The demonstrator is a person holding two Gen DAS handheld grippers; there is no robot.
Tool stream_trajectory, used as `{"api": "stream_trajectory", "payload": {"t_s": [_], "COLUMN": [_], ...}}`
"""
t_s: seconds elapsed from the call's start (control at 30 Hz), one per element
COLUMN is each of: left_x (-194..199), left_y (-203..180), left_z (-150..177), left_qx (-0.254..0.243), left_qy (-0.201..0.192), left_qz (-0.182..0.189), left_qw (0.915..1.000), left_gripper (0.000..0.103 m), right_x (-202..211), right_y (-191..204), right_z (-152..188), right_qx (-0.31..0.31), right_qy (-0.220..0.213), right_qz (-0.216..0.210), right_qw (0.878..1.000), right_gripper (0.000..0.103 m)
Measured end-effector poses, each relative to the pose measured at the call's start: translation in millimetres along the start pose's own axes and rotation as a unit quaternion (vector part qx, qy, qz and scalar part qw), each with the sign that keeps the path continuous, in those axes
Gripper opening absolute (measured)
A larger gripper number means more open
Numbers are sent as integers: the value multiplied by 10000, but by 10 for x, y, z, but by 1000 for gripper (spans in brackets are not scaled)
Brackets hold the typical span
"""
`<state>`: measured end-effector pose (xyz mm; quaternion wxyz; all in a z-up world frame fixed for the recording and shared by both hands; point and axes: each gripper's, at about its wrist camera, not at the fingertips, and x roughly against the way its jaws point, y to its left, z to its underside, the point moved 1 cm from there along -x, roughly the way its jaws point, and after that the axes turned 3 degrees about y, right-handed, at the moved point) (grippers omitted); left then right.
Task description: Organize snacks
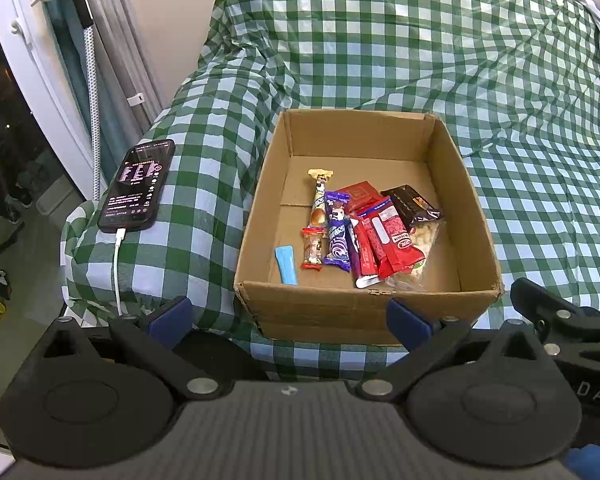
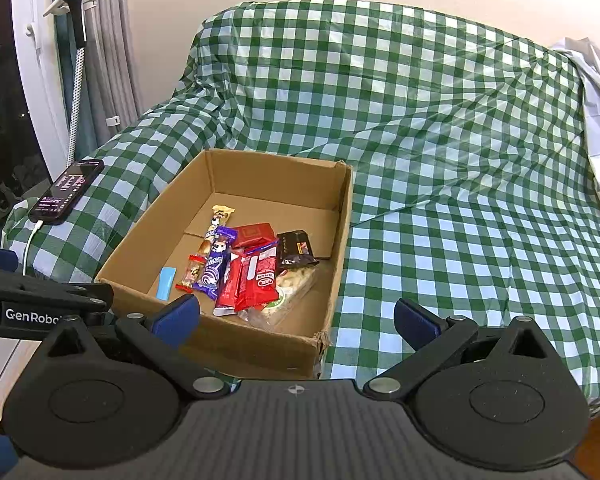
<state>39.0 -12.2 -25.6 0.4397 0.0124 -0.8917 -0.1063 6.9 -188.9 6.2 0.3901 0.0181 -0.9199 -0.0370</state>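
Observation:
An open cardboard box sits on a green checked cloth; it also shows in the right wrist view. Inside lie several snacks: red wrappers, a purple bar, a cream-topped bar, a small red-ended candy, a black packet, a clear nut bag and a light blue strip. My left gripper is open and empty before the box's near wall. My right gripper is open and empty over the box's near right corner.
A phone on a white cable lies on the cloth left of the box; it also shows in the right wrist view. Curtains and a steamer hose stand at the left. Checked cloth spreads right of the box.

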Motion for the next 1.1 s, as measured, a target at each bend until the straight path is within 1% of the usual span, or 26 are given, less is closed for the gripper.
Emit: {"api": "stream_trajectory", "payload": {"t_s": [0.83,1.1], "left_x": [-25,-34], "left_y": [20,57], "left_z": [-15,-6], "left_qx": [-47,-28], "left_qy": [45,2], "left_qz": [20,-84], "left_qw": [10000,10000], "left_gripper": [103,103], "right_x": [-2,-1], "right_y": [-32,-50], "right_z": [-3,-1], "right_qx": [2,13], "right_qy": [4,4], "right_qz": [-8,-23], "right_qw": [10000,10000], "right_gripper": [102,102]}}
